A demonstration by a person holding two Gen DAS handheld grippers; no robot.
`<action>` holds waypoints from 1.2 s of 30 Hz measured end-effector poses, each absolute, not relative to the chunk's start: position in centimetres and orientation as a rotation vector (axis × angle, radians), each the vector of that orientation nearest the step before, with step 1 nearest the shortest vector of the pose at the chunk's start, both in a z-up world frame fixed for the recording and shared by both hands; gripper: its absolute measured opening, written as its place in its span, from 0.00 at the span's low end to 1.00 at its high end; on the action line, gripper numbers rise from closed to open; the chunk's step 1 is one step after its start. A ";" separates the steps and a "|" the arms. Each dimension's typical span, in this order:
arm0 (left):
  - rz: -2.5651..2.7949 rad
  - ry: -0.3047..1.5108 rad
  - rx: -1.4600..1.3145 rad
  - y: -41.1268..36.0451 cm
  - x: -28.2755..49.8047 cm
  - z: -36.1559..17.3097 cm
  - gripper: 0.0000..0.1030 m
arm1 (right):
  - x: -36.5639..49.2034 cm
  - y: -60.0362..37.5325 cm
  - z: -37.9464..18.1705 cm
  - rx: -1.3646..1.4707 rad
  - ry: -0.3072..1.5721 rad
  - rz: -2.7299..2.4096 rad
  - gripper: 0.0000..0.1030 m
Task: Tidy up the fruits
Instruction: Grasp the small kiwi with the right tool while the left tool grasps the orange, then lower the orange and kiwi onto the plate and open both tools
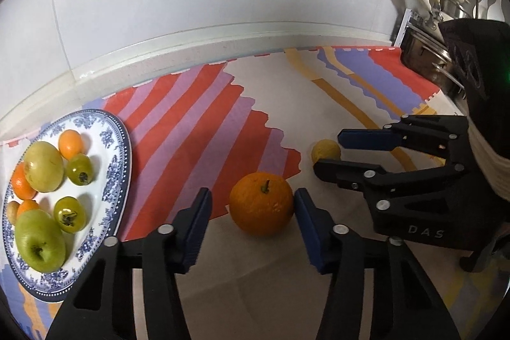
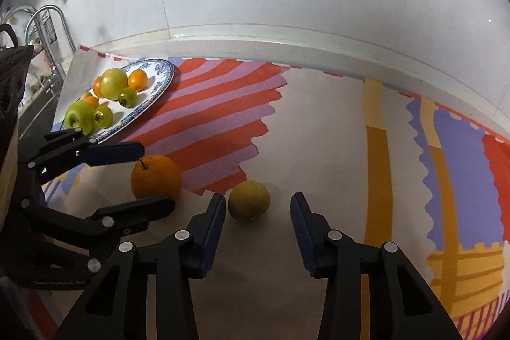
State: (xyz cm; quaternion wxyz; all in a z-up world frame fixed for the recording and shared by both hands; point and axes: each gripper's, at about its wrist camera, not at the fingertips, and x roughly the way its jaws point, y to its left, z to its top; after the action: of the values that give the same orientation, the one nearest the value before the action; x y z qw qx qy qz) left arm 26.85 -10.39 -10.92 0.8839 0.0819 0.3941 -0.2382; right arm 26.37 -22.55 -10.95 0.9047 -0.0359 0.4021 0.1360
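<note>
A large orange (image 1: 261, 203) with a stem lies on the patterned mat between the open fingers of my left gripper (image 1: 253, 196); its right side is at the right pad, the left pad stands apart. It also shows in the right wrist view (image 2: 156, 177). A small yellow round fruit (image 2: 249, 200) lies just ahead of my open right gripper (image 2: 258, 203), close to its left finger. It shows in the left wrist view (image 1: 325, 150) too, beside the right gripper (image 1: 328, 150). A blue-and-white plate (image 1: 122, 155) on the left holds green apples, small oranges and green persimmons.
A white wall and raised counter ledge (image 1: 191, 37) run along the back. Pots and utensils (image 1: 427, 31) stand at the far right. A metal dish rack (image 2: 47, 31) stands at the far left in the right wrist view. The mat (image 2: 318, 133) covers the counter.
</note>
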 end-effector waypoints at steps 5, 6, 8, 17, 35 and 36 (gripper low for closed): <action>-0.506 0.823 0.175 -10.7 26.7 -10.9 0.40 | 26.4 -22.4 -11.1 -0.066 0.839 0.293 0.33; -0.502 0.825 0.172 -10.6 26.7 -10.8 0.40 | 26.4 -22.4 -11.1 -0.065 0.840 0.297 0.30; -0.498 0.824 0.167 -10.5 26.6 -10.7 0.40 | 26.3 -22.3 -11.0 -0.068 0.839 0.297 0.28; -0.471 0.792 0.148 -9.6 24.9 -9.2 0.40 | 25.2 -21.9 -9.8 -0.067 0.812 0.292 0.28; -0.329 0.676 0.060 -4.0 20.2 -3.7 0.40 | 21.7 -17.6 -3.6 -0.081 0.665 0.385 0.28; -0.315 0.670 0.059 -3.6 20.1 -3.5 0.40 | 21.7 -17.2 -3.4 -0.084 0.657 0.395 0.28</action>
State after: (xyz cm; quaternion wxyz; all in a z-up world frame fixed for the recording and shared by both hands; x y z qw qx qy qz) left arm 20.10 -3.61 -3.47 0.9318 0.0286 0.3274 -0.1539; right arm 21.74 -17.18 -3.35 0.9265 -0.0410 0.3206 0.1925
